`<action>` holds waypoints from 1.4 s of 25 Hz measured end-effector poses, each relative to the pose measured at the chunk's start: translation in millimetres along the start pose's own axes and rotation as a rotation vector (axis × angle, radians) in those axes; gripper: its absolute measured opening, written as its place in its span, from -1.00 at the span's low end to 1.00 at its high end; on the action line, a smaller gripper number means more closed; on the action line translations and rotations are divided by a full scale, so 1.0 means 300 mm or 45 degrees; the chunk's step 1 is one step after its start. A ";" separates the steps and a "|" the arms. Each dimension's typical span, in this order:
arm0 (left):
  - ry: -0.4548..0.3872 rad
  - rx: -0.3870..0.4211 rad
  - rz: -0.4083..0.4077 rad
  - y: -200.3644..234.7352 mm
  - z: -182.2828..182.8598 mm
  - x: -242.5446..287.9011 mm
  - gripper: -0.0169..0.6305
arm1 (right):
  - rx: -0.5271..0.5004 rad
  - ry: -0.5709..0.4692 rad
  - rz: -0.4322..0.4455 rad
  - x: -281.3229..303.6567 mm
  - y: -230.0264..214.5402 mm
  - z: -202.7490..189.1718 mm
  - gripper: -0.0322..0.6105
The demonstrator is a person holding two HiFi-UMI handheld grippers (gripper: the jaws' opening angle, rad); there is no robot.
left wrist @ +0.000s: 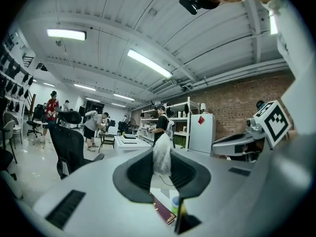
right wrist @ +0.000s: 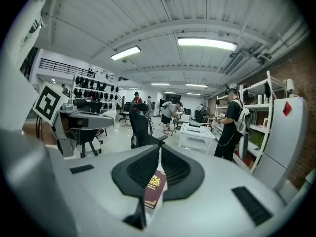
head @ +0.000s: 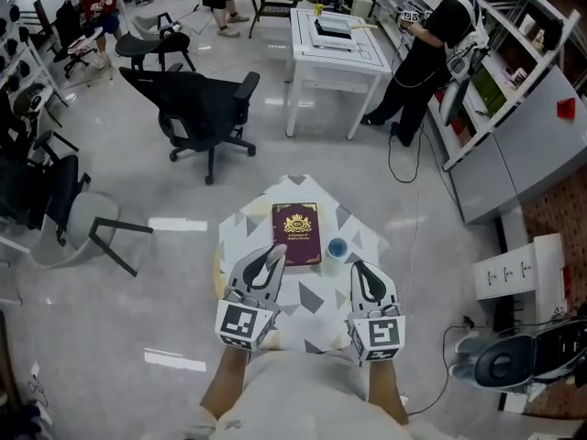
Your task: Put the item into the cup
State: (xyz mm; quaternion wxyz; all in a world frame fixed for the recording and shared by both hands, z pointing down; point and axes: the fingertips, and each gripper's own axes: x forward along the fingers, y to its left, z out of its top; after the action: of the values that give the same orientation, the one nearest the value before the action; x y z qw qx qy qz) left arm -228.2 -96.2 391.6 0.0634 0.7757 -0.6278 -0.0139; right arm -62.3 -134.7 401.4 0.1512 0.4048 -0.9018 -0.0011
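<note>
A small blue cup point(head: 337, 248) stands on a little table point(head: 367, 236) with a patterned cloth, just right of a maroon booklet point(head: 296, 232). My left gripper point(head: 276, 250) hovers over the booklet's near left corner, shut on a crumpled white item point(left wrist: 162, 157) that sticks up between its jaws. Below those jaws, the left gripper view shows the cup point(left wrist: 175, 204) and the booklet point(left wrist: 163, 212). My right gripper point(head: 358, 267) sits near the table's front right, close to the cup, with its jaws together and nothing held. The booklet point(right wrist: 153, 189) shows through its narrow slit.
A black office chair point(head: 206, 108) stands beyond the table and a tipped grey chair point(head: 83, 227) lies to the left. Farther back is a white table point(head: 335, 58), with a person point(head: 431, 44) at the shelves. Grey cabinets point(head: 514, 154) line the right side.
</note>
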 end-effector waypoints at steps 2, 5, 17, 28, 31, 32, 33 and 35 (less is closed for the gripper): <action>0.004 0.009 0.014 -0.007 0.004 0.010 -0.74 | 0.007 -0.009 0.020 0.015 -0.008 0.000 -0.83; 0.017 0.029 0.052 -0.014 0.004 0.017 -0.74 | 0.021 -0.027 0.069 0.042 -0.018 -0.003 -0.83; 0.101 0.111 0.190 -0.091 0.007 0.131 -0.74 | 0.103 -0.061 0.246 0.148 -0.148 -0.040 -0.83; 0.176 0.128 0.188 -0.155 -0.060 0.277 -0.74 | 0.143 -0.020 0.295 0.201 -0.255 -0.121 -0.83; 0.183 0.119 0.177 -0.169 -0.081 0.312 -0.74 | 0.140 -0.010 0.301 0.214 -0.274 -0.138 -0.83; 0.195 0.113 0.173 -0.174 -0.093 0.322 -0.74 | 0.141 -0.006 0.301 0.218 -0.280 -0.144 -0.83; 0.203 0.106 0.168 -0.180 -0.104 0.332 -0.74 | 0.142 0.000 0.300 0.222 -0.287 -0.151 -0.83; 0.213 0.095 0.158 -0.190 -0.123 0.354 -0.74 | 0.145 0.014 0.295 0.230 -0.299 -0.168 -0.83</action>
State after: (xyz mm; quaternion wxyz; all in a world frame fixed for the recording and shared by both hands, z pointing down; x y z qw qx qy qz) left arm -146.5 -185.1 427.8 0.0875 0.7357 -0.6671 0.0781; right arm -26.1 -239.4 457.2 0.1319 0.3058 -0.9403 0.0699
